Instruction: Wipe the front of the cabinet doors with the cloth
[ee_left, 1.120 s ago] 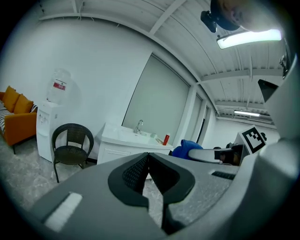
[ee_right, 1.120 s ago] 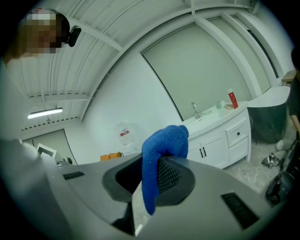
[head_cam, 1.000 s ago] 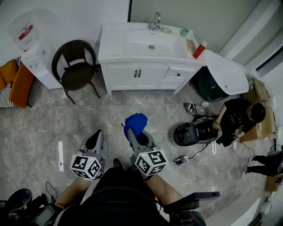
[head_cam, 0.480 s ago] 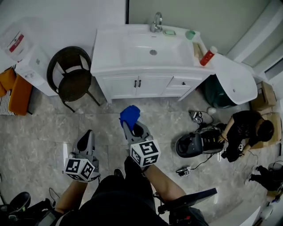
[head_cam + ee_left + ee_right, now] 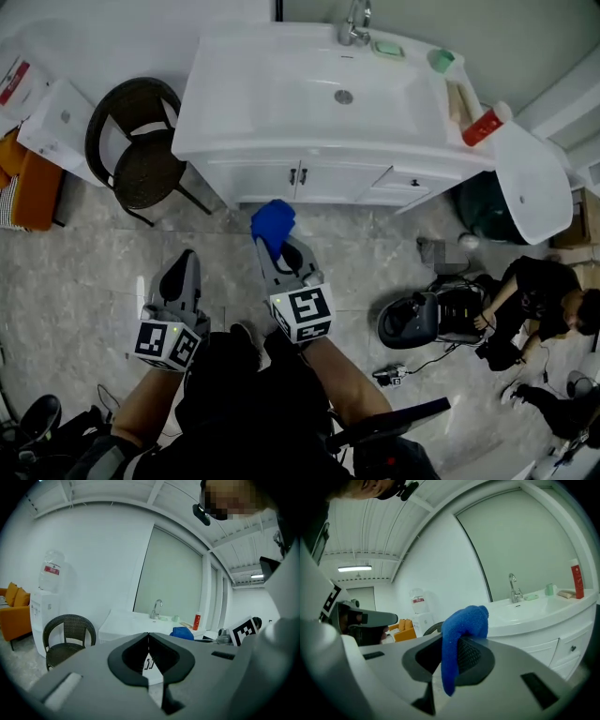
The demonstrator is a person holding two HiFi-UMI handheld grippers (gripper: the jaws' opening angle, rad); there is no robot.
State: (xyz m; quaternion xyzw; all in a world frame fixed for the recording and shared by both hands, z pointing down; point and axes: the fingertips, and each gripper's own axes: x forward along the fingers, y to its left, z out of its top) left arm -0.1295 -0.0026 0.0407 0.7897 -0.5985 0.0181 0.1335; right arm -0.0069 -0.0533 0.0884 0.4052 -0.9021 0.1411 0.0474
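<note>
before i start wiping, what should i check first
1. Blue cloth clamped in right hand-held gripper: ok.
2. Left hand-held gripper shut and empty: ok.
3. Cabinet doors closed: ok.
4. Cloth touching the doors: not ok, floor shows between them.
5. Chair clear of the doors: ok, it stands off to their side.
6. Where the doors are dirty: cannot tell.

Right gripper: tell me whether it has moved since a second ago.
Yes. The right gripper, shut on the blue cloth, has moved forward, closer to the cabinet doors.
</note>
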